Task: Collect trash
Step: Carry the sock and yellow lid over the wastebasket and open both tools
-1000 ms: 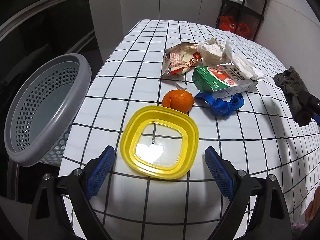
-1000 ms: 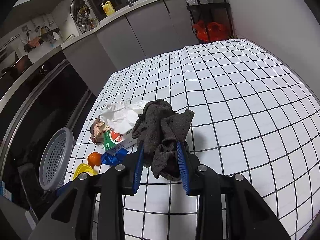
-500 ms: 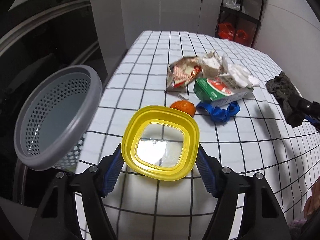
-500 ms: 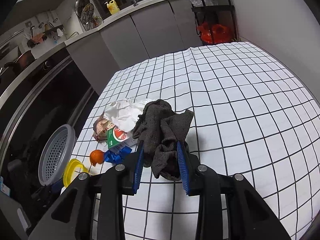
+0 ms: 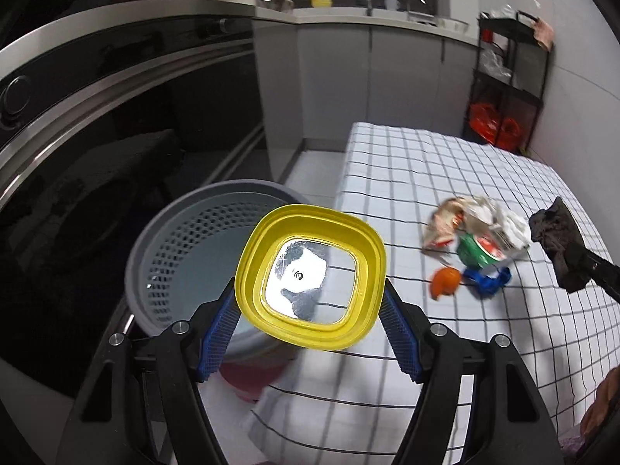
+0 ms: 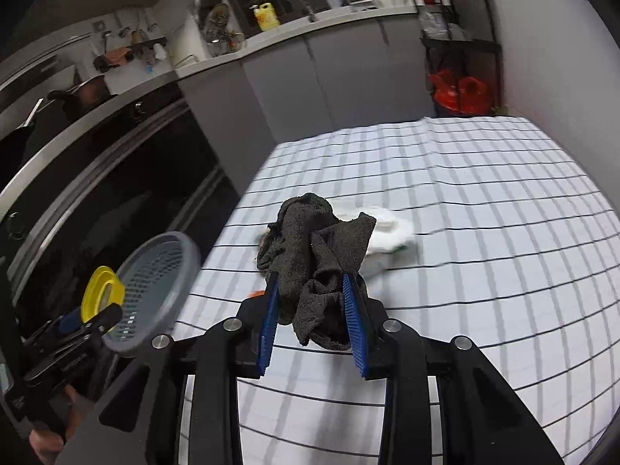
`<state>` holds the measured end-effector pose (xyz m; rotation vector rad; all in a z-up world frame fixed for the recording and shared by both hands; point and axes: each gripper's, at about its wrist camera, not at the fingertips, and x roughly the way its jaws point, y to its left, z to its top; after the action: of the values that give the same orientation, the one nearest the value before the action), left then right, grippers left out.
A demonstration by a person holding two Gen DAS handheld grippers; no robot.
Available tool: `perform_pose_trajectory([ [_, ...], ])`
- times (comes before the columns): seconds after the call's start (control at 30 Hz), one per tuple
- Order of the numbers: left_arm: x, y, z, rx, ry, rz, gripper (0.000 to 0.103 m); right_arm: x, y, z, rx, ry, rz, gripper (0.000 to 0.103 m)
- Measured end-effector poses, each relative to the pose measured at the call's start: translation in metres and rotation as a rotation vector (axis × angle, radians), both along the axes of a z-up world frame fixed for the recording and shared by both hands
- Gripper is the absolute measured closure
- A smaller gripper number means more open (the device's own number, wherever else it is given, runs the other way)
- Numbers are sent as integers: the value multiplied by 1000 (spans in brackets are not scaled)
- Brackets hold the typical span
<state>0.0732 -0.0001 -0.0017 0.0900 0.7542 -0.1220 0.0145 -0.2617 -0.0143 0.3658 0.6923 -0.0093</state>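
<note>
Two tools, both loaded. Left tool [image 5: 310, 323] clamps yellow lid [image 5: 312, 276] in front of grey basket [image 5: 186, 248]. Right tool [image 6: 312, 317] grips dark cloth [image 6: 314, 255] above checked table [image 6: 484, 240].

Glossy yellow plastic lid [image 5: 312, 277] — perforated matt grey plastic basket [image 5: 201, 248] — rough dark cloth [image 6: 316, 259].

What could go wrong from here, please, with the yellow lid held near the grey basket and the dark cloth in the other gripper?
The yellow lid is pinched only by its edges in the left gripper, so it could slip or pop free short of the grey basket. The dark cloth hanging from the right gripper could drag through the trash pile.
</note>
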Motion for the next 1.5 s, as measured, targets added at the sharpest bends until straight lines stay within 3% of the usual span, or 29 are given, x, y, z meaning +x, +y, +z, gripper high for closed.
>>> perform_pose_trajectory([
  [0.37,25,88,4,-1,-12,140,35,63,122,8,19,-6,245,72],
  [0.77,61,124,-15,2,20,194,35,123,205,-13,-8,60,404,72],
  [1.1,77,137,-35,-18,61,197,34,153,226,-31,-17,116,433,72],
  [1.37,82,142,-37,-41,65,201,33,153,231,-33,-24,114,438,70],
  [1.5,83,143,-37,-56,69,207,29,148,233,-30,-43,96,435,58],
])
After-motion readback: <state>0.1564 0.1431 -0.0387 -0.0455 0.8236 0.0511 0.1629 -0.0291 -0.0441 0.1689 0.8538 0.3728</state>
